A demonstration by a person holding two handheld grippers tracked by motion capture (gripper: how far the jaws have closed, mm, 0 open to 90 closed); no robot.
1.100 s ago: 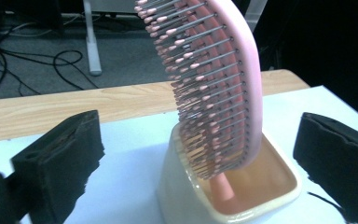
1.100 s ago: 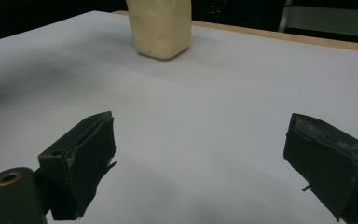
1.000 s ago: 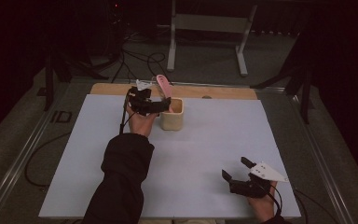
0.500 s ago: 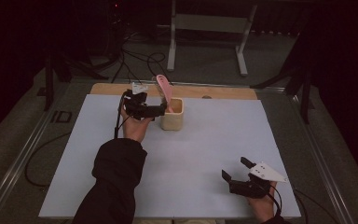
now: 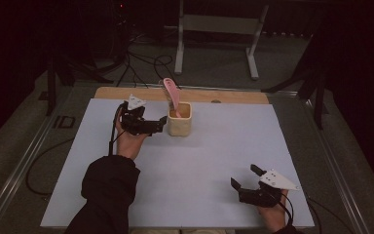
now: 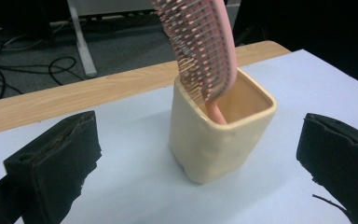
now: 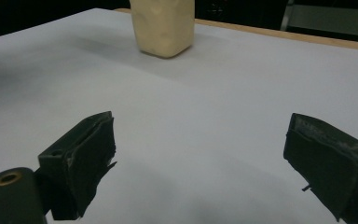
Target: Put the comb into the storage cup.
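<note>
A cream square cup (image 5: pixel 179 125) stands on the white table cover (image 5: pixel 214 146) near the far edge. A pink hairbrush (image 5: pixel 171 94) stands in it handle down, leaning left with its bristled head above the rim. My left gripper (image 5: pixel 157 126) is just left of the cup, open, with nothing between its jaws. In the left gripper view the cup (image 6: pixel 219 135) and the brush (image 6: pixel 205 51) sit ahead between the spread jaws of that gripper (image 6: pixel 200 140). My right gripper (image 5: pixel 244 177) rests open near the front right edge. In its own view the cup (image 7: pixel 164 25) is far ahead of the right gripper (image 7: pixel 200 149).
A wooden strip (image 5: pixel 233 96) runs along the table's far edge. Beyond it, cables (image 5: pixel 146 63) and a metal stand (image 5: pixel 216 36) are on the floor. Metal rails (image 5: pixel 24 165) border the table's sides.
My left gripper has drawn back from the cup, down and to the left, and the sleeve has pulled back with it. The brush stays in the cup. The right gripper has not moved.
</note>
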